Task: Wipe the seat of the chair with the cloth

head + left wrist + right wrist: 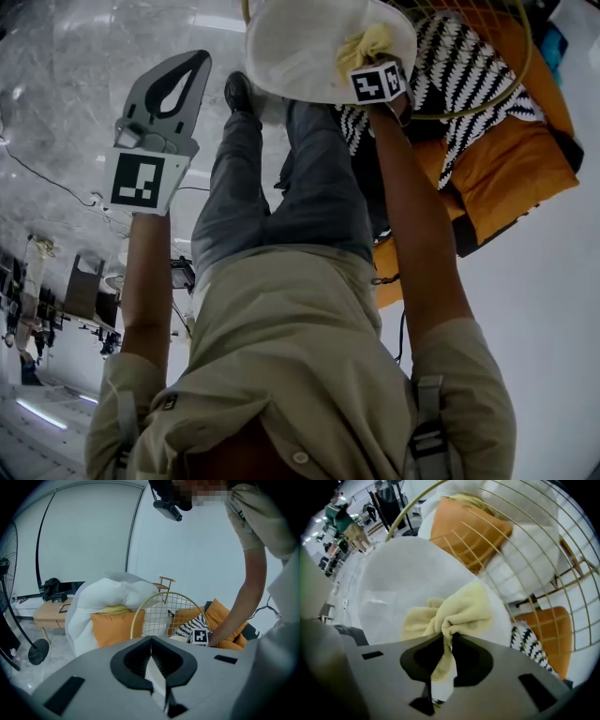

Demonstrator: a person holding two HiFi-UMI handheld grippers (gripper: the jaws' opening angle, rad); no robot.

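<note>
Nearest thing: the person's tan shirt (281, 375), filling the bottom of the head view, with both bare arms reaching forward from it.

Right gripper (447, 637): its jaws are closed tight on a bunched fold of the cloth (454, 611). A tail of the fabric hangs back between the jaws and the rest spreads out past the tips.

Cloth: soft and yellow. It lies just ahead of the right gripper's tips and appears pressed onto the seat (393, 588).

Seat: a round white pad directly under and ahead of the right gripper, with most of its surface to the left of the tips.

Chair: its gold wire back (525, 550) curves up beyond and to the right of the right gripper. An orange cushion (464, 531) sits behind the wires, and a striped cushion (529, 644) lies low on the gripper's right.

Left gripper (151, 641): its jaws are closed together with nothing between them. It is held out over the pale floor (56, 112), well apart from the seat and taking no part.

Done: the cloth is gripped and brought to the seat, so wiping looks under way.

Left: probably the bare white area left of the cloth. No stain or wiped trail shows, so how much is covered cannot be told.
</note>
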